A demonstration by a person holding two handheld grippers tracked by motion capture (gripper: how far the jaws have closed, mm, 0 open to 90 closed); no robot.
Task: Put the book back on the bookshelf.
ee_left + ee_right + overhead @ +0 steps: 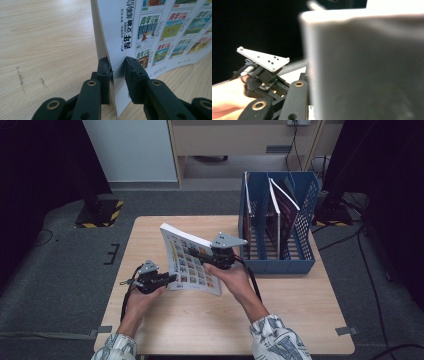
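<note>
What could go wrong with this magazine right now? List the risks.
1. The left gripper pinches only the bottom corner of the magazine; the thin cover could tear or slip out.
2. The magazine bows between the left gripper and the right gripper, so it may crease.
3. The blue file rack already holds books, which could block it if it goes there.

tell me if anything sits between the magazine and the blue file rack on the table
Nothing visible does. The magazine, clamped by the left gripper and right gripper, stands just left of the blue file rack, with bare table between them. Some rack slots already hold books; the middle gap looks free.
</note>
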